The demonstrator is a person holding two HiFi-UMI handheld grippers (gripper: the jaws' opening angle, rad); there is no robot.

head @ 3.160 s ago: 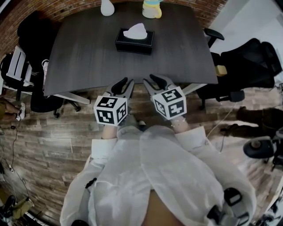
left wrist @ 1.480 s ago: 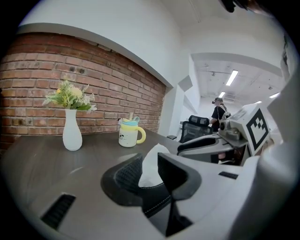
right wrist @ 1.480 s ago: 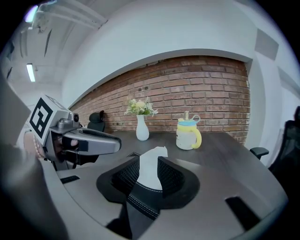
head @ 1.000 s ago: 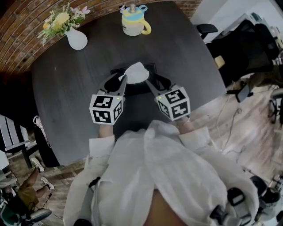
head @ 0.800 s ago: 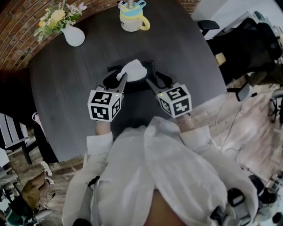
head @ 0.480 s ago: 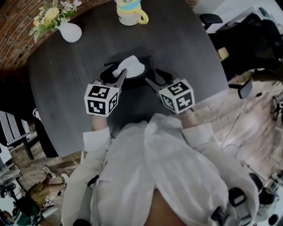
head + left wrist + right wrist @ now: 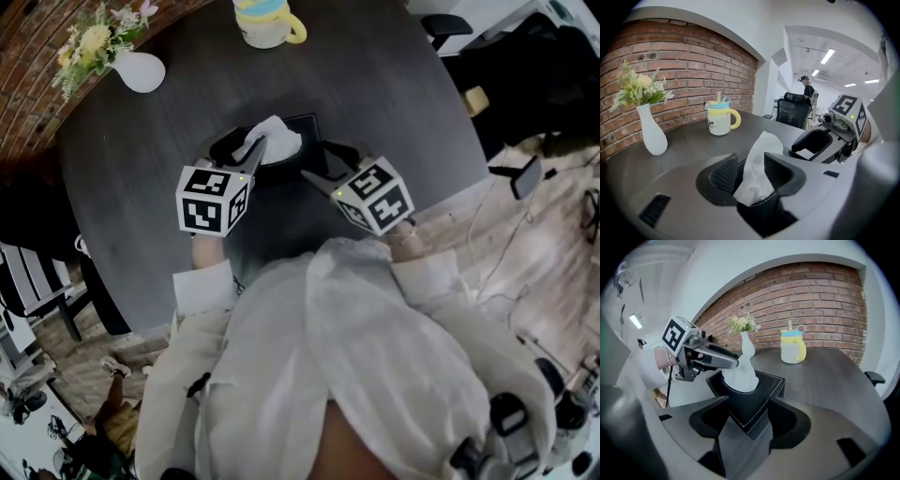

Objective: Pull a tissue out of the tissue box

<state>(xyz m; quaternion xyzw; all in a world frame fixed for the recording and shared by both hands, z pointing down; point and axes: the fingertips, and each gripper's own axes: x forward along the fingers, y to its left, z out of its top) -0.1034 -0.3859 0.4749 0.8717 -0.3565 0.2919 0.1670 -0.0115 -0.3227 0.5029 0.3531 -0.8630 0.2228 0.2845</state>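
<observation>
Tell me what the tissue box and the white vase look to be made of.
Tissue box: black leather or imitation leather with a matte finish, judging by the pale stitching along its edges.
White vase: probably glazed ceramic. It is smooth, plain white and softly shiny, though painted glass or plastic cannot be ruled out.

A red brick wall [image 7: 693, 56] stands behind the dark worktop's [image 7: 394, 122] far edge. Beyond its right edge are plank floor [image 7: 562, 281] and black office chairs [image 7: 793, 111]. Strip lights [image 7: 828, 56] glow overhead.
</observation>
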